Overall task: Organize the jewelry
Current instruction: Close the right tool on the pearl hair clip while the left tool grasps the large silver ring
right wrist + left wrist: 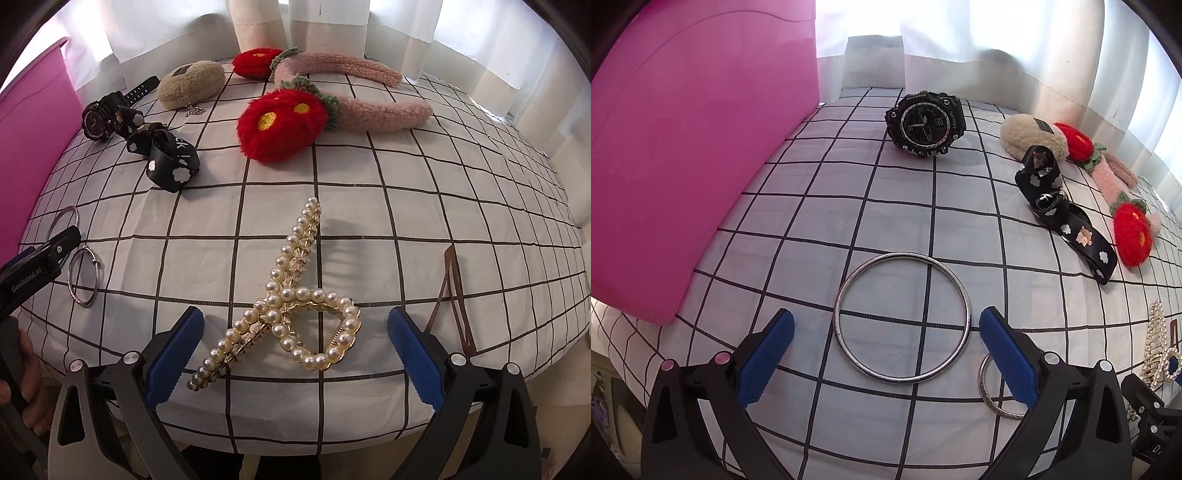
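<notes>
- The left tool [886,325] is hovering with its jaws spread wide and empty, framing the large silver bangle [902,318] that is lying flat on the grid-patterned surface [812,206].
- The right tool [295,325] is likewise gaping and holding nothing, bracketing the pearl hair claw [288,314].
- Judging from this, both picks are only being lined up; next, each tool is needing to lower and close.
- A smaller ring [995,387] at 5 o'clock is sitting partly hidden behind the left tool's finger.
- The pink box [687,147] at 10 o'clock is running off frame; its opening is not showing.
</notes>
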`<action>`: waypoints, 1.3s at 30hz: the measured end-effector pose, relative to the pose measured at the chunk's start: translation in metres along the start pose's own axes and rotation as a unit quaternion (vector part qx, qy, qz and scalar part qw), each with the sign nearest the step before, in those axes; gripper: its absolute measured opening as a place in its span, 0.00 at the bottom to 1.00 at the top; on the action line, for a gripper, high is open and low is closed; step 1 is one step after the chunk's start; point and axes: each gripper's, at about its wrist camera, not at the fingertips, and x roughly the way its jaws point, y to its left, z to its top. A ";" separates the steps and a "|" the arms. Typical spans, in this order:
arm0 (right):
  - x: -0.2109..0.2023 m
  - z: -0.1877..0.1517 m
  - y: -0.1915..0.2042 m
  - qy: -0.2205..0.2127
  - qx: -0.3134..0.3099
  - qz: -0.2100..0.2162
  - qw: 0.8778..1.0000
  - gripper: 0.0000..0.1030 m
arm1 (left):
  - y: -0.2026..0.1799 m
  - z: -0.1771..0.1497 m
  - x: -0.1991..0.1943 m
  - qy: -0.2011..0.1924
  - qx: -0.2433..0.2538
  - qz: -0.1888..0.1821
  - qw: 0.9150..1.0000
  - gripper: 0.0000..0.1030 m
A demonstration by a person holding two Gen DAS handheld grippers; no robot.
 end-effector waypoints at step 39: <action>-0.036 0.021 -0.001 -0.044 -0.026 0.077 0.996 0.39 | -0.011 0.022 -0.061 -0.039 0.028 -0.046 0.998 0.67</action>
